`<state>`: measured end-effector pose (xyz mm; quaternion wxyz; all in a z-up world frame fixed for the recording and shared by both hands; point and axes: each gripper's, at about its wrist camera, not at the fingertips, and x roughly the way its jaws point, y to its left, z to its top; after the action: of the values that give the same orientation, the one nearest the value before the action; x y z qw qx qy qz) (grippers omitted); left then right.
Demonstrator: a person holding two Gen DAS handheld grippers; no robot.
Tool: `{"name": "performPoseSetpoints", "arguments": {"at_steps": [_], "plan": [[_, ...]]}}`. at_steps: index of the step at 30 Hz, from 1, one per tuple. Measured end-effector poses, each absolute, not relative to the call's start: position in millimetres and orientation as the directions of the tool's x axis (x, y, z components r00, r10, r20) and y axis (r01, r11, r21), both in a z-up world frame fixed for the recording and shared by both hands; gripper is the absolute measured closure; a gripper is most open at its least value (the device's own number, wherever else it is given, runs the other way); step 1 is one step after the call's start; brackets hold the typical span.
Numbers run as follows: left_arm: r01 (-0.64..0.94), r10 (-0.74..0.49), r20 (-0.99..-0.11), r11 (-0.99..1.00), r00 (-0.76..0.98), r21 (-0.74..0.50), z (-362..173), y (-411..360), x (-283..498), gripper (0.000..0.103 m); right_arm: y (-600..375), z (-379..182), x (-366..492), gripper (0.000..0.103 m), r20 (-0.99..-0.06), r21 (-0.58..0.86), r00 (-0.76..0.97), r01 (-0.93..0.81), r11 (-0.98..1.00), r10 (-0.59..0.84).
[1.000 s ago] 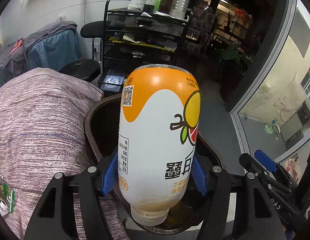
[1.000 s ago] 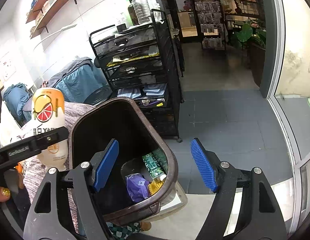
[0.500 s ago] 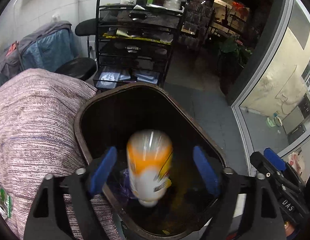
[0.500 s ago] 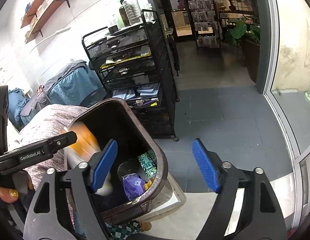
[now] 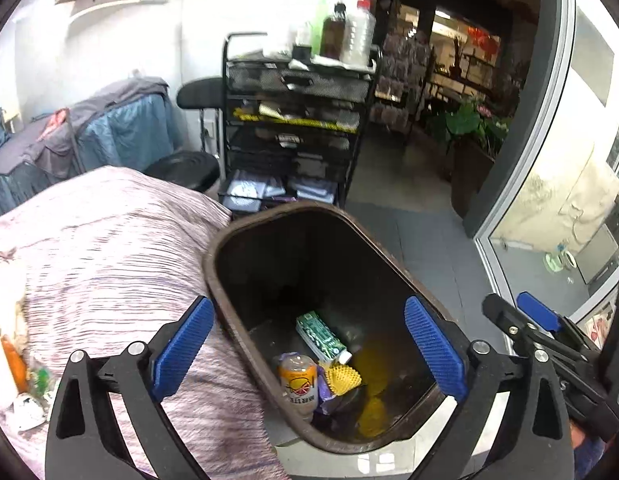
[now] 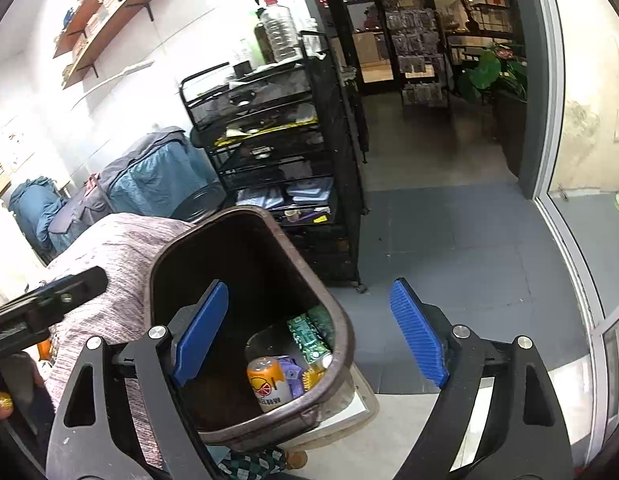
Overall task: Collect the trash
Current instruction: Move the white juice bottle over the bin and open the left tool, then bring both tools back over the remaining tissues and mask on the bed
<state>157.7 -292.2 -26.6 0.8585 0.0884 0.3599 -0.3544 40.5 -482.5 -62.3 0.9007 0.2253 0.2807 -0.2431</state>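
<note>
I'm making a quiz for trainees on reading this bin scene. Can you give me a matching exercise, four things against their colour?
Things:
1. drink bottle
2. carton
3. trash bin
4. pads of the left tongs

Colours:
A. blue
B. dark brown
C. orange and white
D. green patterned

Pairs: 1-C, 2-D, 3-B, 4-A. The bottle and the carton both lie at the bottom of the bin.
</note>
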Motion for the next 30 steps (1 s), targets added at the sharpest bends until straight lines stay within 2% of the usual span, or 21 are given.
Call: {"name": "performPoseSetpoints", "arguments": {"at_steps": [6, 13, 30], "plan": [[0.633, -0.520, -0.632, 0.772, 0.575, -0.059, -9, -254, 142, 0.006, -462, -56, 53, 0.020, -0.596, 0.269, 0.754, 0.511, 0.816, -0.276], [0.563, -0.485, -0.599, 0.824, 0.637, -0.068, 3, -206, 142, 0.006, -428, -50, 74, 0.020, -0.584, 0.265, 0.785, 0.425, 0.866, -0.207], [0.352, -0.302, -0.608, 0.935, 0.734, -0.039, -8, -80, 140, 0.006, -322, -37, 130, 0.017, -0.585, 0.233, 0.811, 0.152, 0.961, 0.013]]}}
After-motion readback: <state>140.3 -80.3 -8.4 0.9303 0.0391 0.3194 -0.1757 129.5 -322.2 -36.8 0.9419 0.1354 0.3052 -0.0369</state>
